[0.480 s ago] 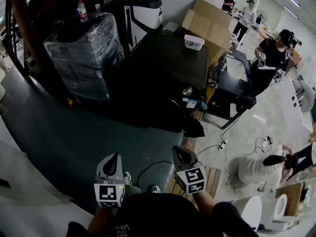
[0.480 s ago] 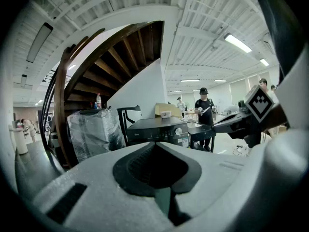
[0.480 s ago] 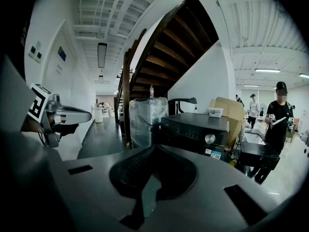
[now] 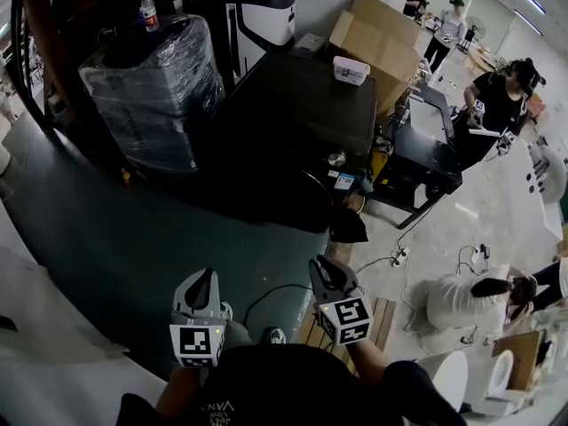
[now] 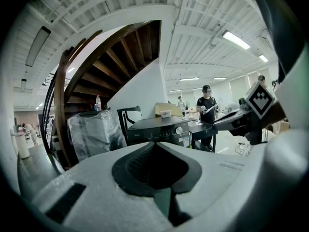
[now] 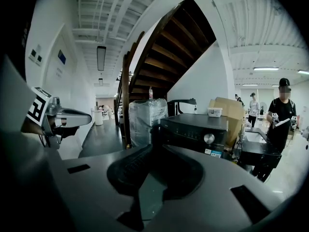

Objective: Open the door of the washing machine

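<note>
The black washing machine stands ahead across the dark floor, with its control strip and round knob facing me. It also shows in the left gripper view and the right gripper view. Its door, low on the shaded front, is hard to make out. My left gripper is held low near my body, shut and empty. Beside it my right gripper has its jaws nearly together with nothing between them. Both point toward the machine from well short of it.
A plastic-wrapped appliance stands left of the machine and cardboard boxes behind it. On its right are a black table and several people. A cable and a wooden pallet lie near my feet.
Both grippers stay where they were. The head view has shifted very slightly.
</note>
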Available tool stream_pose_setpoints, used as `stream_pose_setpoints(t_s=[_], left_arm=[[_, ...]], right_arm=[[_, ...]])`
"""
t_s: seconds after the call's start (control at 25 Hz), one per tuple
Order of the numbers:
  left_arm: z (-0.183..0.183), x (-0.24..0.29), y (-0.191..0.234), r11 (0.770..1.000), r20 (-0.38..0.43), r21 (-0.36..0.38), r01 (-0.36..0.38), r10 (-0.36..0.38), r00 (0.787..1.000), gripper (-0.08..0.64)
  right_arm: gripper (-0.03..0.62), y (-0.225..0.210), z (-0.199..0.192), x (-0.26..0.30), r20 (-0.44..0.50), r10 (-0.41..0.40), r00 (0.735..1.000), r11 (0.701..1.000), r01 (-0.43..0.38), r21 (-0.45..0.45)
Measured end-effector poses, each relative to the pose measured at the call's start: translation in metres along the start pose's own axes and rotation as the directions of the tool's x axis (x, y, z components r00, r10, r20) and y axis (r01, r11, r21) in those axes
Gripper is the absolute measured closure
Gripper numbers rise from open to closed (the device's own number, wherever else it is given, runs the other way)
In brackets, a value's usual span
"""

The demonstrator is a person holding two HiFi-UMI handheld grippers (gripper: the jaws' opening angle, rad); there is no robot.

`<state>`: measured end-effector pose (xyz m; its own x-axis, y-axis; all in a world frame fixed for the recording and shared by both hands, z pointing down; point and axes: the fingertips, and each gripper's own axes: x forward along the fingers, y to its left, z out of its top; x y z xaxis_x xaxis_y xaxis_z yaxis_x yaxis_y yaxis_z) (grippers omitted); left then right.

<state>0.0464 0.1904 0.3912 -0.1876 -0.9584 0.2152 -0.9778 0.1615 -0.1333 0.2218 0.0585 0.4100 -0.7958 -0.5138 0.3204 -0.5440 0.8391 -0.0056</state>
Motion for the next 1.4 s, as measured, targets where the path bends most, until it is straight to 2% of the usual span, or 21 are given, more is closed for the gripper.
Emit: stream_pose_setpoints(t_s=[0.2, 0.28, 0.32, 0.56, 0.8, 1.12, 1.4], left_arm=[[-0.004, 0.021, 0.011, 0.999, -0.028, 0.008, 0.041, -0.041, 0.999, 0.522], [-0.009, 0.035, 0.016, 0.997, -0.051, -0.016, 0.076, -0.077, 0.996, 0.357], [-0.01, 0.042, 0.019, 0.995, -0.064, -0.025, 0.094, -0.096, 0.993, 0.341], [-0.01, 0.086, 0.052, 0.984, -0.088, 0.005, 0.178, -0.177, 0.98, 0.341], [-0.004, 0.128, 0.094, 0.961, -0.096, 0.038, 0.275, -0.27, 0.958, 0.341], [-0.006, 0.172, 0.142, 0.912, -0.11, 0.087, 0.401, -0.391, 0.914, 0.341], [-0.019, 0.201, 0.169, 0.871, -0.137, 0.11, 0.478, -0.463, 0.876, 0.341]], right_arm=[[0.456, -0.009, -0.003, 0.015, -0.032, -0.025, 0.999, 1.0, 0.026, 0.013], [0.431, -0.011, -0.004, 0.025, -0.042, -0.038, 0.998, 0.999, 0.038, 0.019], [0.427, -0.012, -0.003, 0.031, -0.046, -0.048, 0.998, 0.999, 0.049, 0.023], [0.42, -0.014, 0.008, 0.07, -0.074, -0.118, 0.99, 0.992, 0.121, 0.038], [0.419, -0.006, 0.024, 0.112, -0.084, -0.205, 0.975, 0.976, 0.211, 0.063], [0.419, 0.006, 0.034, 0.16, -0.092, -0.333, 0.939, 0.933, 0.342, 0.112], [0.419, 0.009, 0.032, 0.179, -0.123, -0.423, 0.898, 0.891, 0.436, 0.124]])
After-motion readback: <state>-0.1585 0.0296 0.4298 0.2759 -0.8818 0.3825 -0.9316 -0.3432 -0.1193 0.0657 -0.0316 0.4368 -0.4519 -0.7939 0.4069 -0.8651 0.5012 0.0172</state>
